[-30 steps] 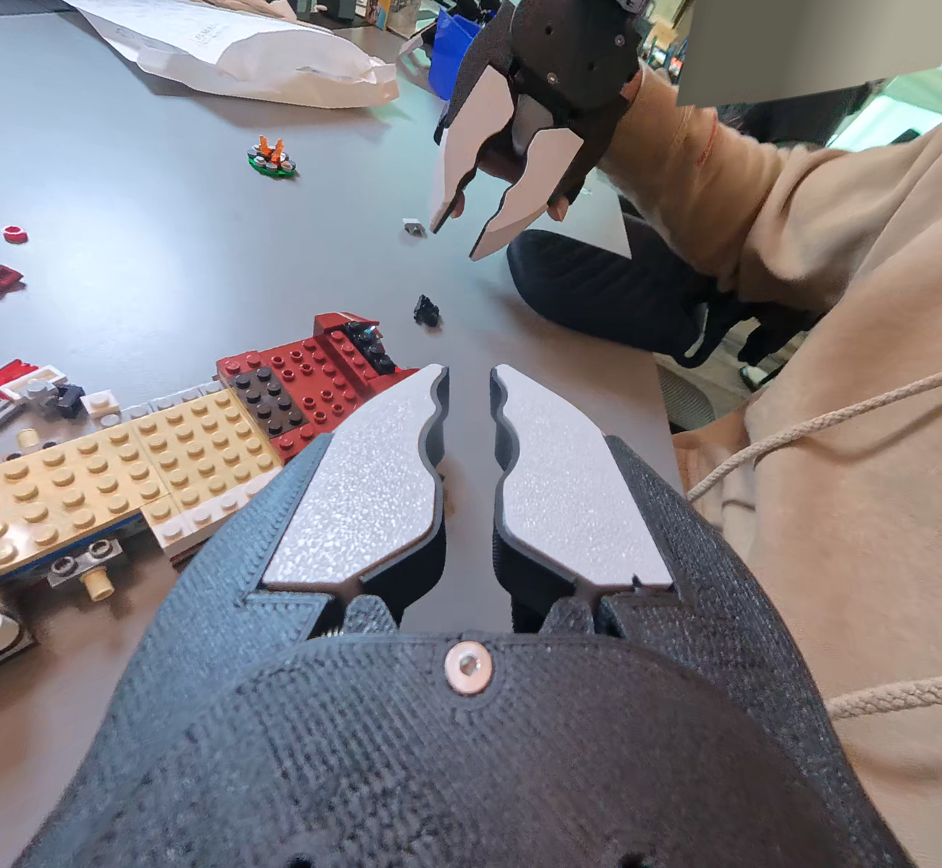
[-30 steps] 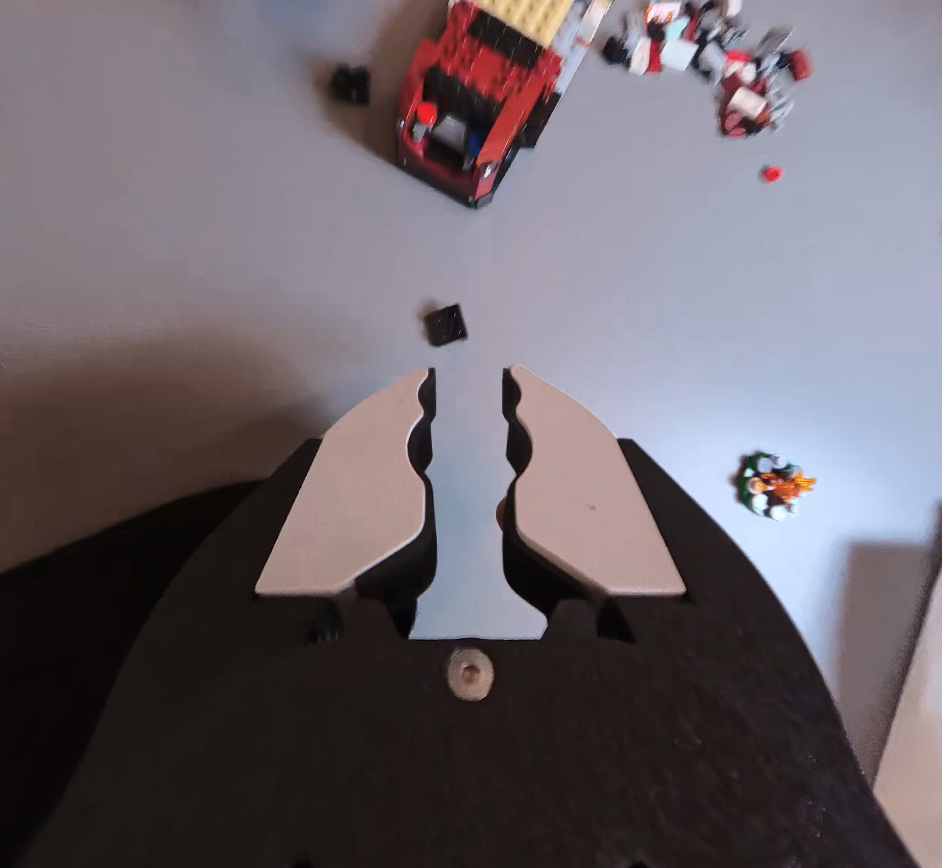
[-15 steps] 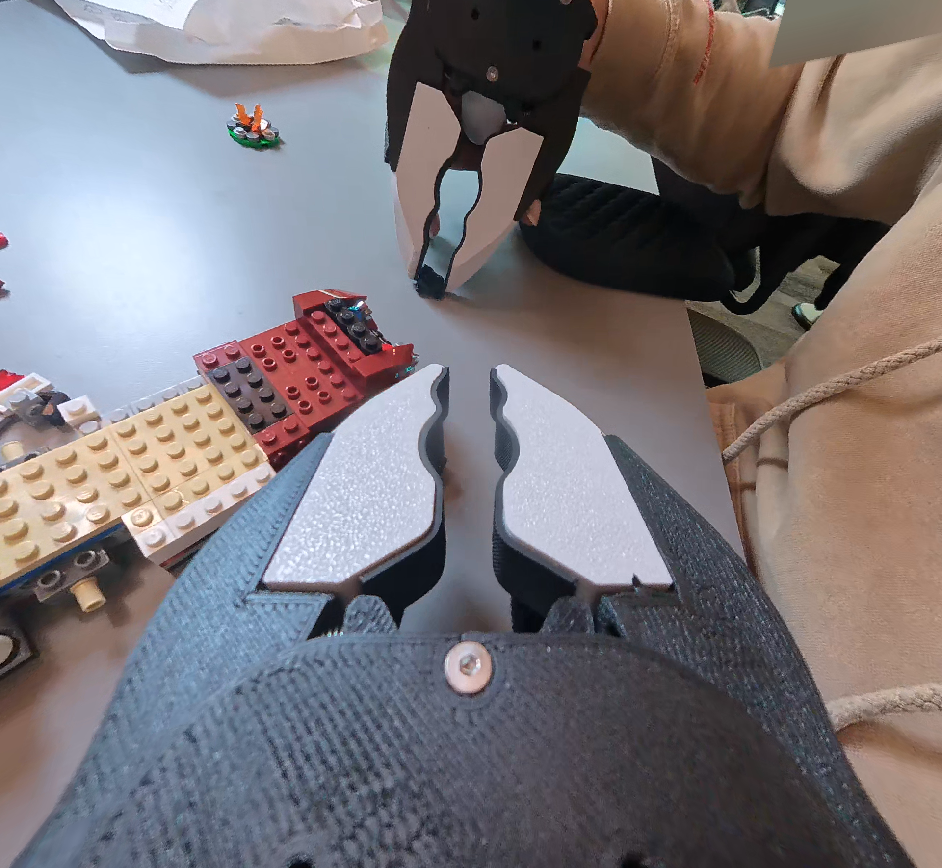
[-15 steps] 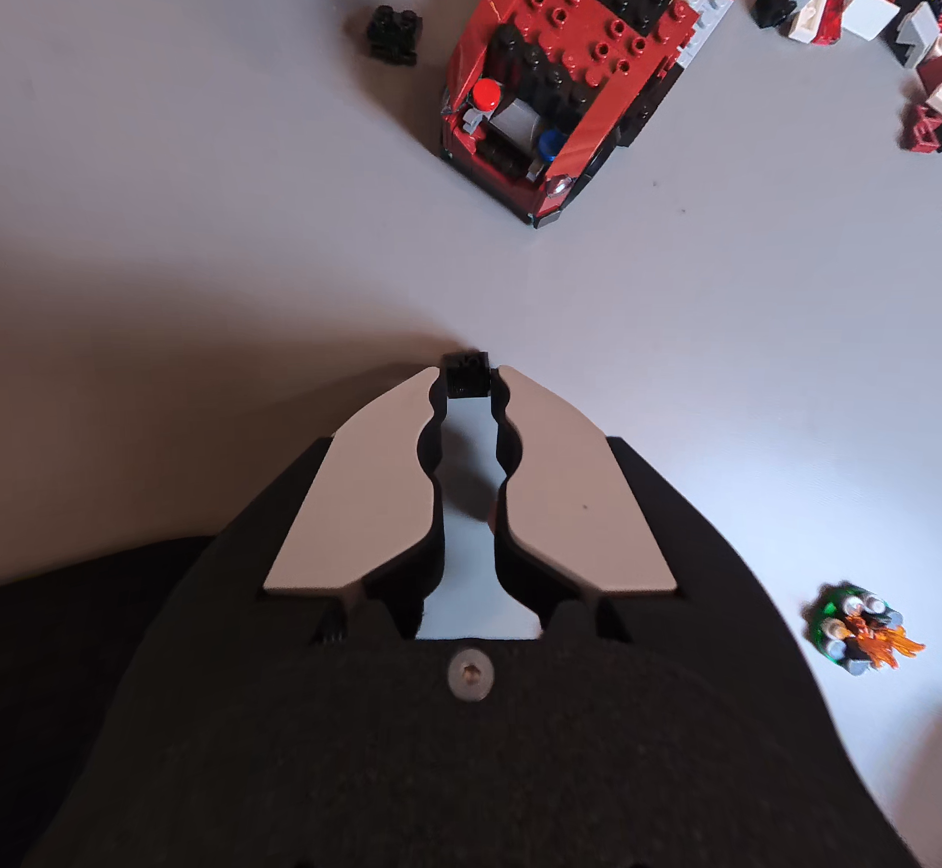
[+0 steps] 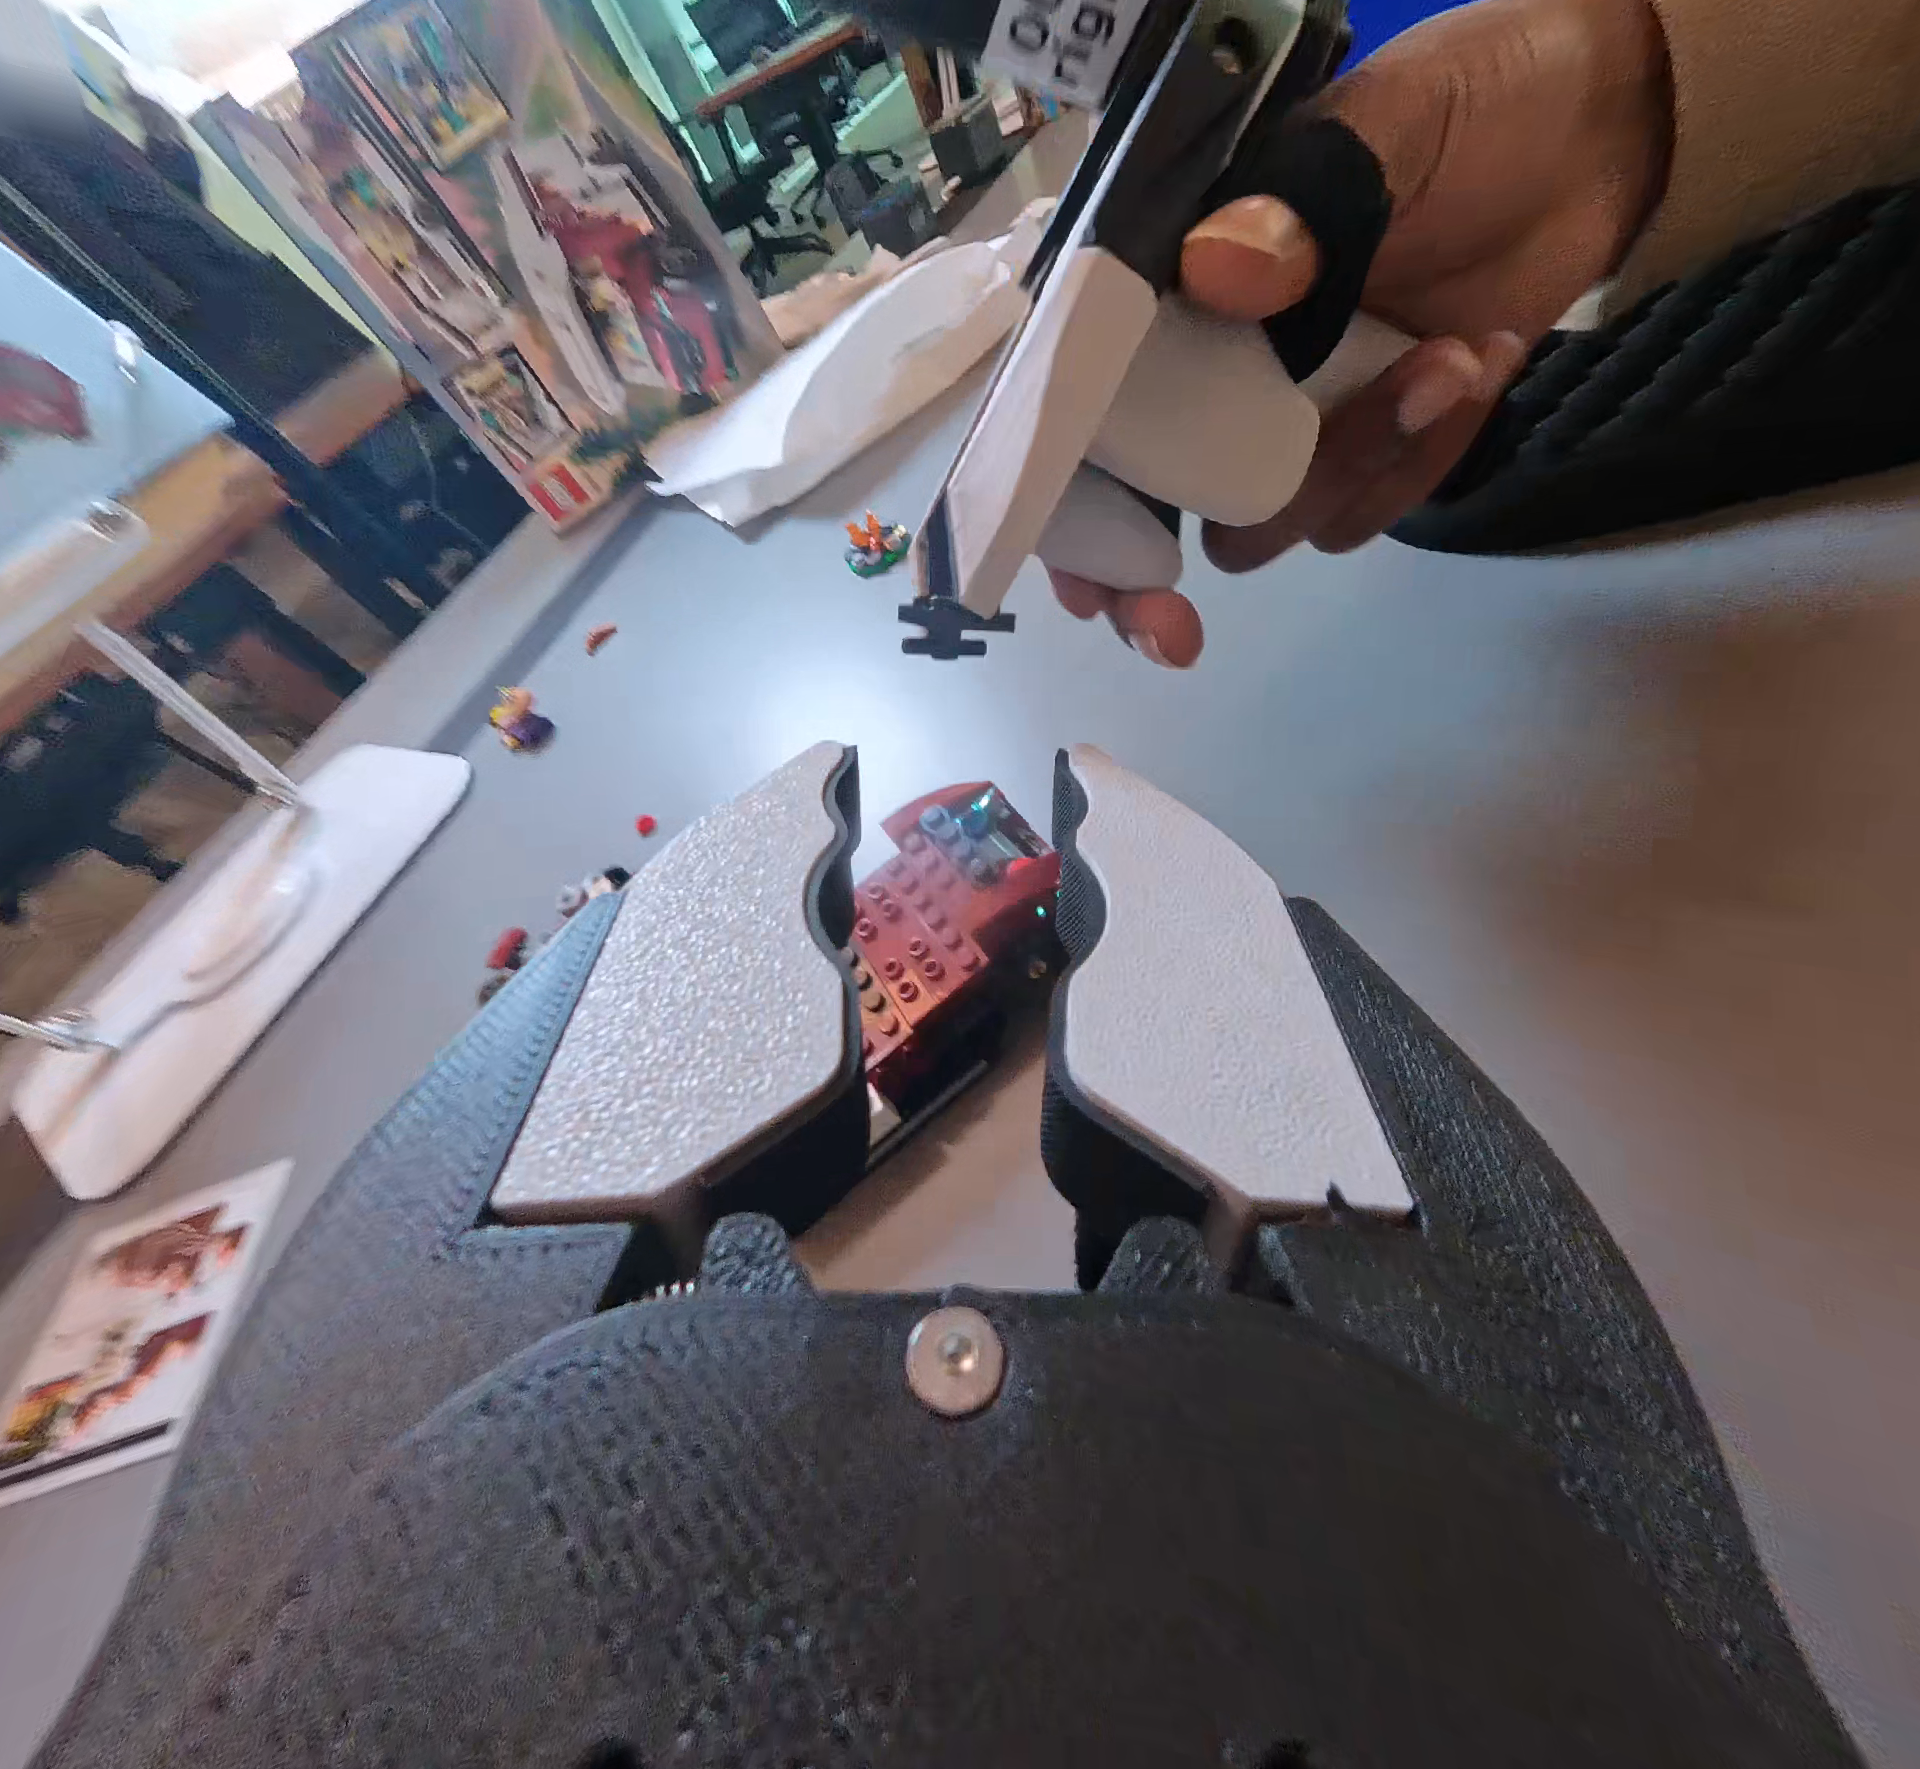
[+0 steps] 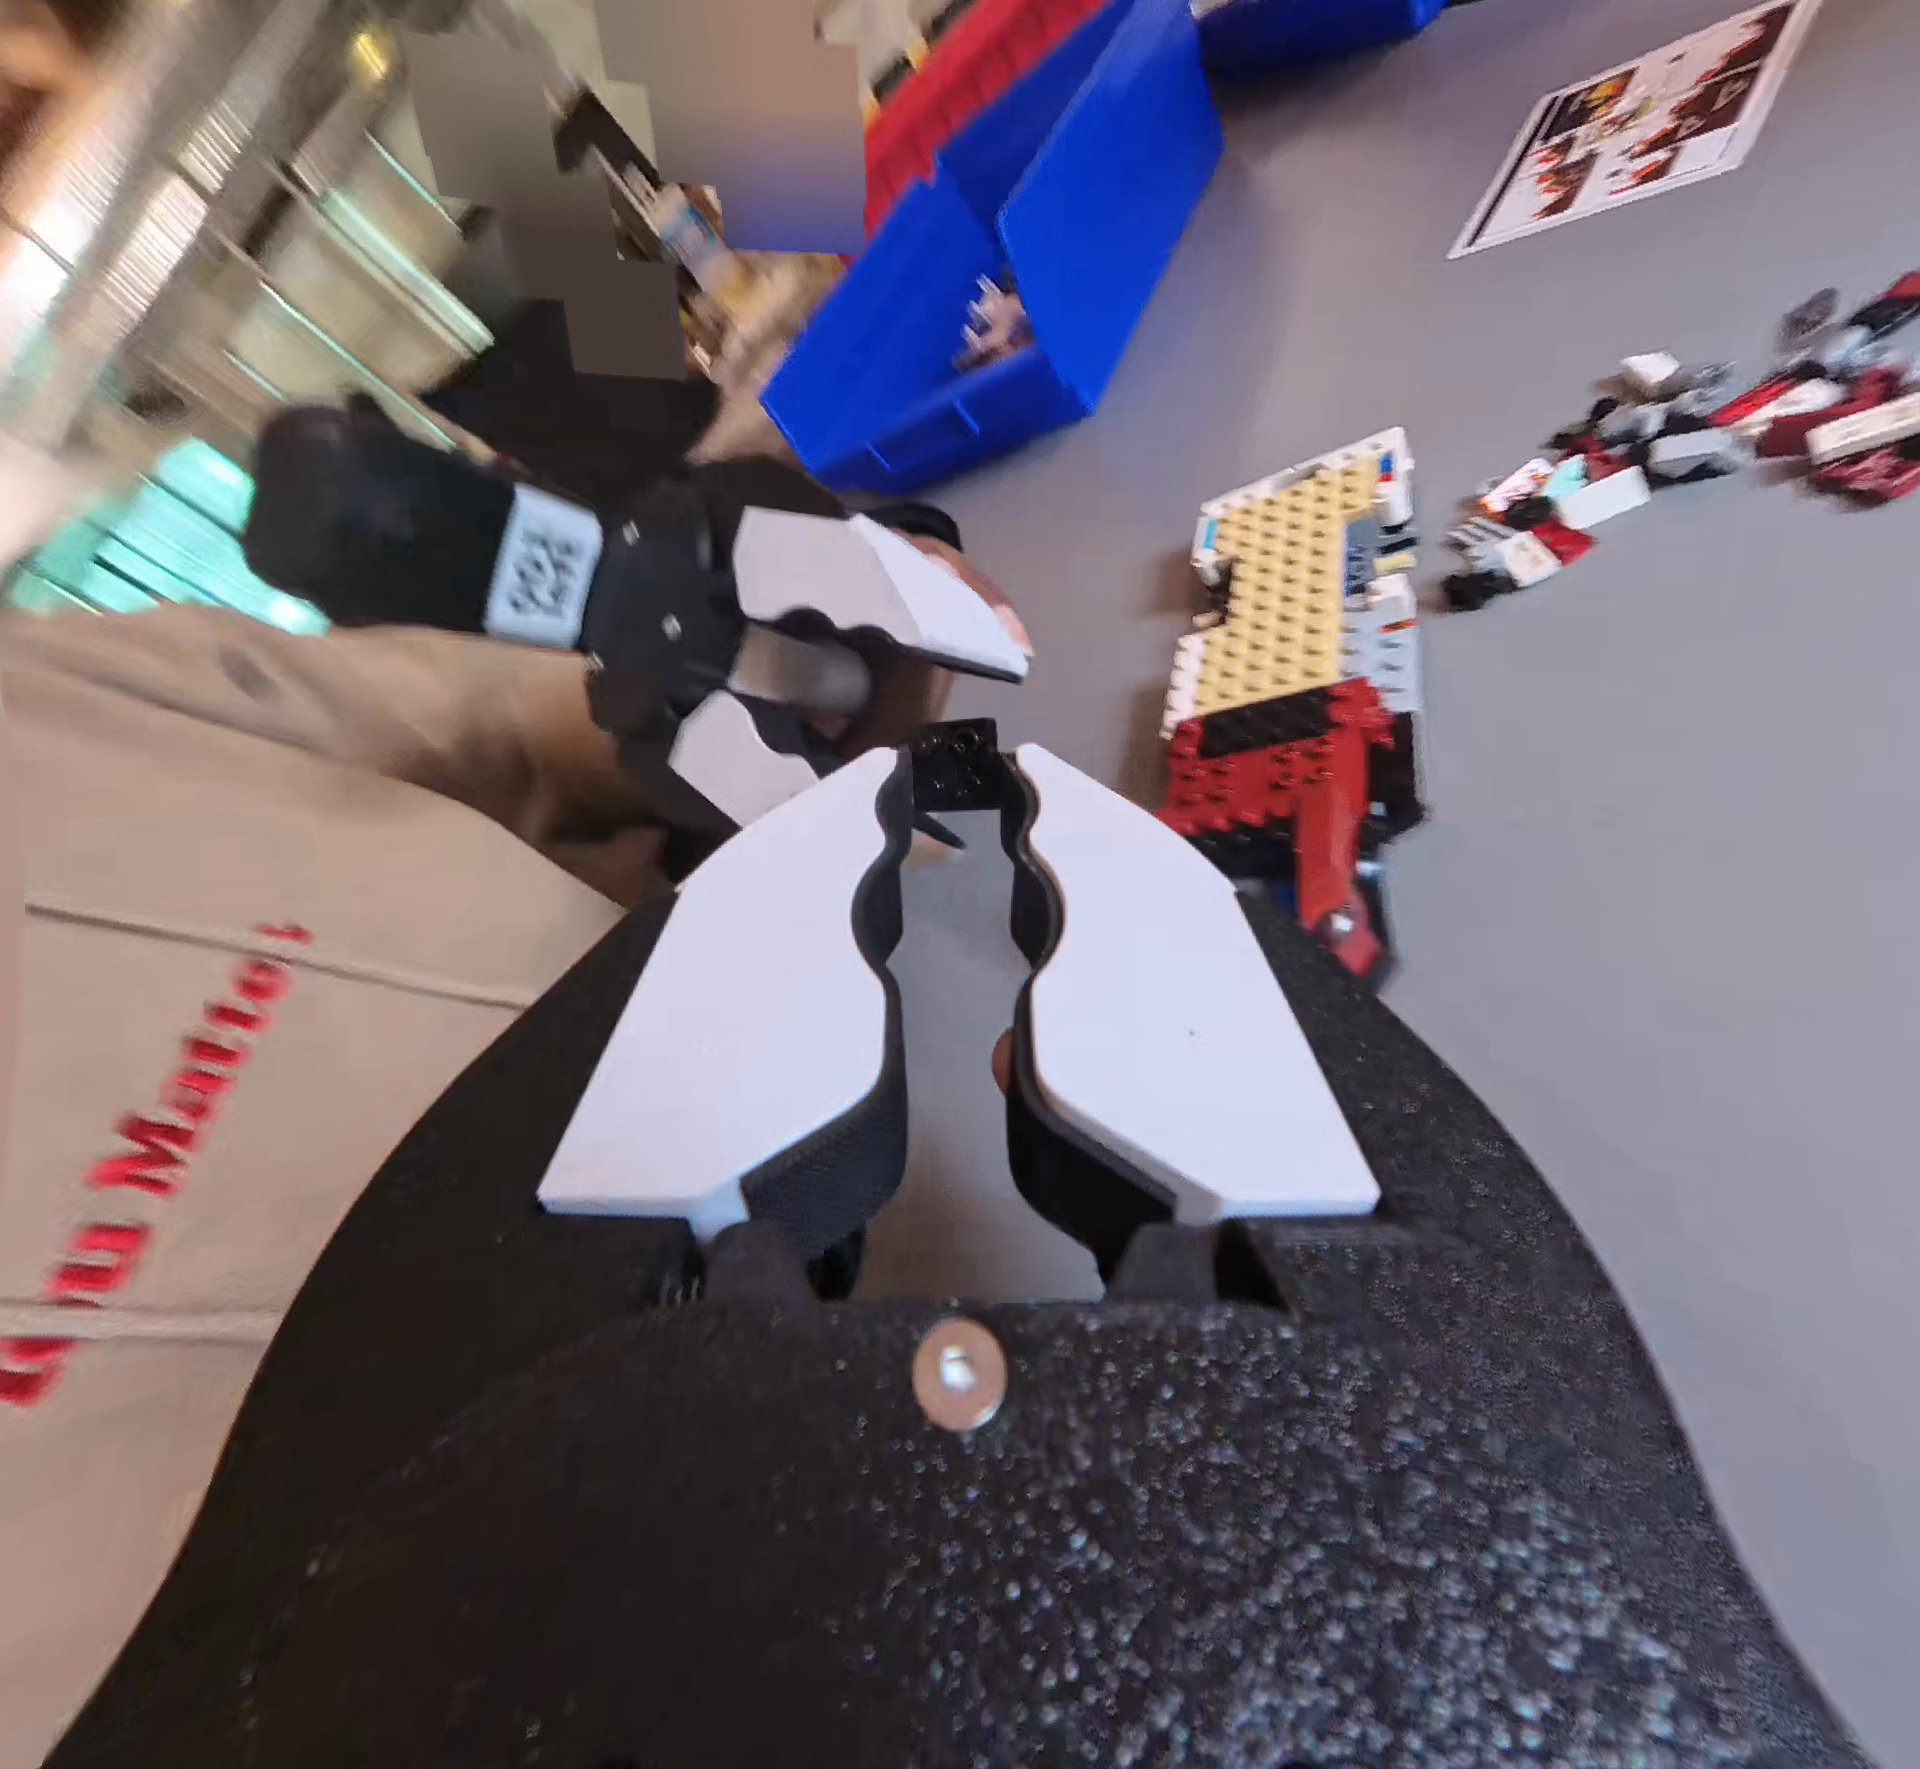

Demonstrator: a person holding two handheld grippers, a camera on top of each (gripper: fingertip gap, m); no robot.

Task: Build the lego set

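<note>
Black brick piece (image 6: 954,765) sat pinched at the very tips of the right gripper (image 6: 956,769), one pad pressed on each side; in the left wrist view the same piece (image 5: 951,630) hung clear above the grey table (image 5: 1455,784), sticking out sideways past the fingertips. Right gripper was pitched steeply, fingers pointing down toward the table, with a hand (image 5: 1382,306) wrapped around its white grip and a beige sleeve behind it. Left gripper (image 5: 956,784) was held low and nearly level, jaws standing moderately apart with nothing in them; the red front of the brick model (image 5: 940,930) lay on the table below, seen through the gap, pads not touching it. In the right wrist view the left gripper (image 6: 914,680) showed just beyond the held piece, jaws parted, and the model's tan and red deck (image 6: 1299,639) lay to the right. Loose bricks (image 6: 1683,462), blue bins (image 6: 1039,265) and an instruction sheet (image 6: 1652,119) lay farther out. A small green and orange build (image 5: 878,545) and a white paper bag (image 5: 862,400) sat behind the right gripper.
</note>
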